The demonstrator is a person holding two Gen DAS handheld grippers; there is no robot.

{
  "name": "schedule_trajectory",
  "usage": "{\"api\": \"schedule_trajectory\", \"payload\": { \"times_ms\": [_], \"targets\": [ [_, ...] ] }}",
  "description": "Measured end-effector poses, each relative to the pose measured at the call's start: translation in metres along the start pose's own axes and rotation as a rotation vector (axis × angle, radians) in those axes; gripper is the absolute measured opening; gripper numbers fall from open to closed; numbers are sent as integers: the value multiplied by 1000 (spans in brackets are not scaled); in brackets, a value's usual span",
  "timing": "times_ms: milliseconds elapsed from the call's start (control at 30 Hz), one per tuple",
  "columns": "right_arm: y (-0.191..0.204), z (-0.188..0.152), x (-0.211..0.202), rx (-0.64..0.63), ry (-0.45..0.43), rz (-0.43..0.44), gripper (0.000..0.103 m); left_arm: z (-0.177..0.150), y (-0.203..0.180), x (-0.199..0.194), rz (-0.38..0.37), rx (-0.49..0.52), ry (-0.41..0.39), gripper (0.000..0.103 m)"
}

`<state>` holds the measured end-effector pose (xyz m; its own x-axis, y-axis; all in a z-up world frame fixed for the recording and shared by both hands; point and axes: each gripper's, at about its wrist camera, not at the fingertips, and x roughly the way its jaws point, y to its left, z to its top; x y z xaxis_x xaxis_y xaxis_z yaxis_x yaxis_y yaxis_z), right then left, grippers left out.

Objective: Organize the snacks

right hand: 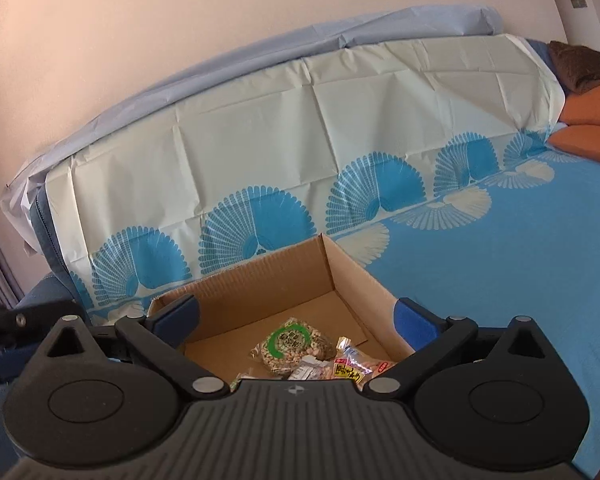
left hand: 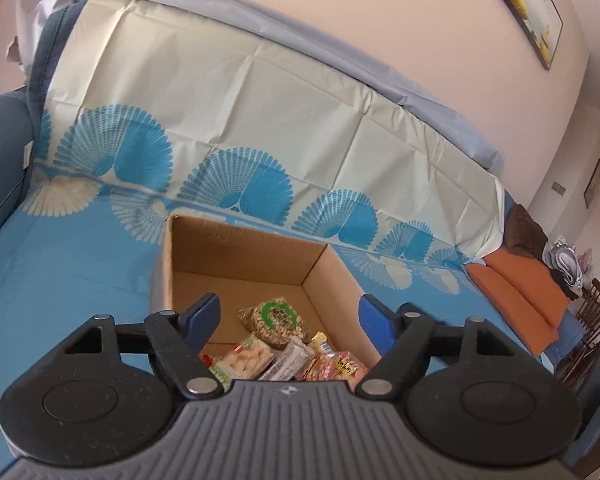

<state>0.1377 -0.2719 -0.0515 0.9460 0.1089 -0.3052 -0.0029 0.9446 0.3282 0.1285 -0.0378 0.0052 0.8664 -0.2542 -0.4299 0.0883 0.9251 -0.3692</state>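
Left gripper [left hand: 290, 312]: black linkages; blue fingers [left hand: 204, 312].

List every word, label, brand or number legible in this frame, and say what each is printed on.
None can be read with confidence.
Bag with green ring label: dark print inside the ring, too blurred.
Yellow-labelled pink packet: dark characters on yellow, too small and cut off.
Pale cracker packet: red mark, illegible.
Silver wrapper: print smeared.
Cardboard box: no print visible.
Both grippers: a small emblem only, no words.
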Motion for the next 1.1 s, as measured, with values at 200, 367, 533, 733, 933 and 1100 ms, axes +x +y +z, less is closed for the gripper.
{"api": "schedule_trajectory", "payload": {
  "times_ms": [200, 367, 533, 733, 933, 1100],
  "targets": [
    [-8, 4, -58, -56, -99, -16, 102, -19, -3, -29, 86, 7, -25, 85],
    [-10, -3, -87, -158, -29, -49, 103, -45, -8, -32, 77, 37, 71, 103],
    [-12, -8, -88, -209, 98, -61, 102, -73, -15, -23, 164, 93, 181, 103],
    [-2, -17, -63, -210, 213, -8, 102, -78, -9, -15, 224, 76, 232, 103],
    [14, -22, -62, -283, 198, -9, 102, -75, -8, -15, 261, 97, 235, 103],
    [15, -22, -62, -288, 201, -3, 102, -76, -8, -15, 275, 98, 231, 103]
  ]
}}
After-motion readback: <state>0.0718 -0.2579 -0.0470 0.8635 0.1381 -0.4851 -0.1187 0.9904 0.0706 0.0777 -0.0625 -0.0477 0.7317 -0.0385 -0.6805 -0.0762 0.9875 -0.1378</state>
